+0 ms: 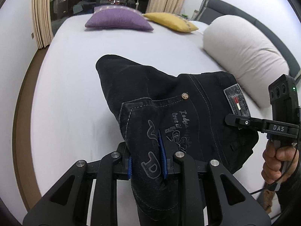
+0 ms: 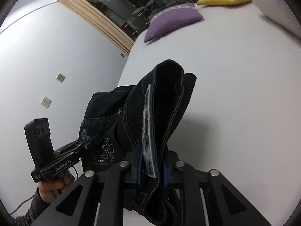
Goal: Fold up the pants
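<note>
Dark pants (image 1: 169, 101) hang bunched above the bed (image 1: 65, 94), waistband end up, held between both tools. Your left gripper (image 1: 146, 156) is clenched on the embroidered pocket fabric; your right gripper (image 2: 152, 167) is clamped on the waistband by the patch. Risk, as I judge it: thick denim slips from the narrow blue pads, or the legs drop twisted. White pillow (image 1: 244, 52) lies far right.
</note>
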`<state>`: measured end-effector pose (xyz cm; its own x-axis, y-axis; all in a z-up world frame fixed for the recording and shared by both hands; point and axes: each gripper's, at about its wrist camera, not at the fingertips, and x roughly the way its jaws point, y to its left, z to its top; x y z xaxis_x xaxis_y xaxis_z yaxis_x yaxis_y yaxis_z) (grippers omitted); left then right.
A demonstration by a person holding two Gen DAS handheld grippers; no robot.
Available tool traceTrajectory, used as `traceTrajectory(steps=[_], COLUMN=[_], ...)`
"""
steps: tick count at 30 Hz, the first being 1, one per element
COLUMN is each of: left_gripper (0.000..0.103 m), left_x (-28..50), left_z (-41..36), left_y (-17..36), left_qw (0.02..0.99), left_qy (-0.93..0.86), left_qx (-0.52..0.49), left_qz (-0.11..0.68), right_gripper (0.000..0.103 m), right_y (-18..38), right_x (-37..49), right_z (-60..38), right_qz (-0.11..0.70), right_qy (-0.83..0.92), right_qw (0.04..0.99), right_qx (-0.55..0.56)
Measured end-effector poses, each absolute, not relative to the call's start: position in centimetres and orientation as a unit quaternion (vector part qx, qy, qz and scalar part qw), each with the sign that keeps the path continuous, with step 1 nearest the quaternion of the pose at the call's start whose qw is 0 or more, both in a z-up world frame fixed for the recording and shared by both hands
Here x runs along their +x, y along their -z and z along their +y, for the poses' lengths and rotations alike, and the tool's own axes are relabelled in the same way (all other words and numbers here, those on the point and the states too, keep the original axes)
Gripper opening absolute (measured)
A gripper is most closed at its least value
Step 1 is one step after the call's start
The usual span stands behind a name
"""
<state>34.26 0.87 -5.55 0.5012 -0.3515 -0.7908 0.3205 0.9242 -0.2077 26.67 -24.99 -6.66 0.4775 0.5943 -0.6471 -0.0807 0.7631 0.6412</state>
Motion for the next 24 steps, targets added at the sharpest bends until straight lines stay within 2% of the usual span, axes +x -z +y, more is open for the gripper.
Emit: traceTrajectory(steps=[2, 3, 4, 5, 6, 8, 12, 16, 17, 19, 21, 24], left_gripper=[0.023, 0.026, 0.03, 0.045, 0.062, 0.083, 0.083, 0.083, 0.084, 0.092, 0.101, 0.103], left_x=[36.1, 36.9, 37.2, 37.5, 37.5, 37.2, 35.6, 31.2, 29.9, 26.3, 22.2, 16.8], left_z=[1.7, 2.3, 2.5, 3.0, 3.7, 5.2, 6.0, 5.9, 5.4, 4.5, 0.9, -0.1], left_y=[8.0, 9.8, 11.2, 12.5, 13.5, 14.6, 14.4, 11.2, 10.3, 7.4, 4.2, -0.5], left_qw=[0.858, 0.852, 0.849, 0.848, 0.851, 0.86, 0.87, 0.899, 0.907, 0.929, 0.946, 0.964], left_qy=[0.189, 0.182, 0.172, 0.162, 0.154, 0.143, 0.133, 0.095, 0.087, 0.065, 0.048, 0.014], left_qx=[-0.018, -0.02, -0.019, -0.022, -0.033, -0.064, -0.074, -0.052, -0.036, 0.003, 0.031, 0.061], left_qz=[0.477, 0.49, 0.499, 0.504, 0.502, 0.486, 0.469, 0.425, 0.409, 0.365, 0.319, 0.257], right_gripper=[0.02, 0.023, 0.036, 0.043, 0.044, 0.044, 0.046, 0.066, 0.066, 0.066, 0.072, 0.09], right_y=[10.5, 12.1, 13.6, 15.3, 16.5, 17.1, 16.2, 13.1, 12.2, 8.9, 4.7, -1.7], right_x=[28.6, 29.1, 29.4, 29.3, 28.8, 27.6, 24.6, 21.6, 20.7, 18.1, 15.6, 11.6], right_z=[-25.2, -25.5, -26.1, -27.1, -28.4, -29.8, -32.2, -33.3, -33.1, -32.3, -30.6, -28.1], right_qz=[0.494, 0.506, 0.516, 0.518, 0.495, 0.462, 0.442, 0.43, 0.425, 0.399, 0.362, 0.28], right_qy=[-0.193, -0.182, -0.166, -0.16, -0.188, -0.23, -0.203, -0.118, -0.109, -0.086, -0.062, -0.031], right_qw=[0.795, 0.788, 0.783, 0.775, 0.764, 0.758, 0.769, 0.816, 0.827, 0.862, 0.901, 0.947], right_qx=[0.295, 0.3, 0.305, 0.325, 0.37, 0.398, 0.415, 0.367, 0.353, 0.301, 0.232, 0.158])
